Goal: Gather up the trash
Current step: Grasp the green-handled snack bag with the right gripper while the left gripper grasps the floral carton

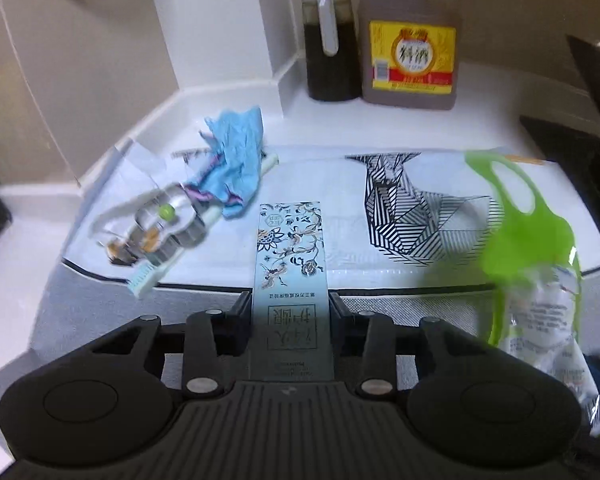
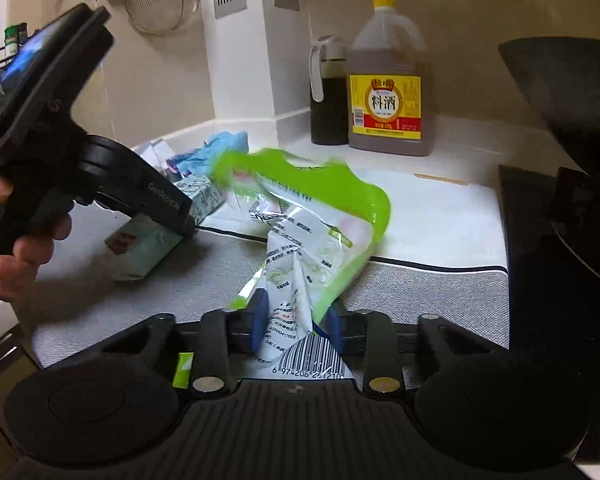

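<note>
My left gripper [image 1: 290, 300] is shut on a long pale-blue floral carton [image 1: 290, 248], held above the mat; the carton also shows in the right wrist view [image 2: 148, 248] under the left gripper body [image 2: 140, 196]. My right gripper [image 2: 298, 316] is shut on a green and clear plastic wrapper [image 2: 312, 216], which hangs at the right of the left wrist view [image 1: 528, 240]. On the mat lie a crumpled blue cloth [image 1: 236, 160], a toothbrush [image 1: 148, 276] and a blurred clear plastic blister pack [image 1: 156, 224].
A white mat with a black geometric print [image 1: 412, 208] lies over a grey mat [image 2: 440, 292] on the white counter. A dark sauce jug [image 1: 330, 40] and a cooking-wine bottle [image 1: 410, 40] stand at the back. A black stove and wok [image 2: 568, 200] are at the right.
</note>
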Demonstrator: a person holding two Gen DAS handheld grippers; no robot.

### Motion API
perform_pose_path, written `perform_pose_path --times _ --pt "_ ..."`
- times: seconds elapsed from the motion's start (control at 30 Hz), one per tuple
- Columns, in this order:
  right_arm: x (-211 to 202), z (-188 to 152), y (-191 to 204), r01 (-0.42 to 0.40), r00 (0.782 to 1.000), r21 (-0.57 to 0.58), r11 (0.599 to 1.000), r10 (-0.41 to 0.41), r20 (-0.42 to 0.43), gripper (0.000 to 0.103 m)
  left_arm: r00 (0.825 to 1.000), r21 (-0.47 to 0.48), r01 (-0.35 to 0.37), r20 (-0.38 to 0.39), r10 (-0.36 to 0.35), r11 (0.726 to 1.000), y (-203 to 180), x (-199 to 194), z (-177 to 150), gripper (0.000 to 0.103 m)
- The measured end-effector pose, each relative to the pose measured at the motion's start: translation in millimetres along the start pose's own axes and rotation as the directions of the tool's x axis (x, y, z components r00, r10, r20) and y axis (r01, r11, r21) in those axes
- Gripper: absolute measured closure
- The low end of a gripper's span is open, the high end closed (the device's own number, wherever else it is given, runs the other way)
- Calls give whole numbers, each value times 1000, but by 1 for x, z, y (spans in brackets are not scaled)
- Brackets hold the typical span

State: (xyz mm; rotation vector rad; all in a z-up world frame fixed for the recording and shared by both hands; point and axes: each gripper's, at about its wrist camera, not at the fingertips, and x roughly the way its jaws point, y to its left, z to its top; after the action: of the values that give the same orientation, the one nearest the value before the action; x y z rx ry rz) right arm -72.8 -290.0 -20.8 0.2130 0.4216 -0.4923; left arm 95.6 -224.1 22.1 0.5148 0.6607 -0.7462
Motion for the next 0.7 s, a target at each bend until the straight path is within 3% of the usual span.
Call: perform_pose_path --times 0.37,0.7 --pt "-60 3 9 -43 994 -17 999 45 100 79 991 -27 -55 122 58 998 12 -96 -38 60" --pt "-140 -14 51 -208 967 -131 969 224 124 79 983 -48 -83 159 89 995 35 -191 -121 60"
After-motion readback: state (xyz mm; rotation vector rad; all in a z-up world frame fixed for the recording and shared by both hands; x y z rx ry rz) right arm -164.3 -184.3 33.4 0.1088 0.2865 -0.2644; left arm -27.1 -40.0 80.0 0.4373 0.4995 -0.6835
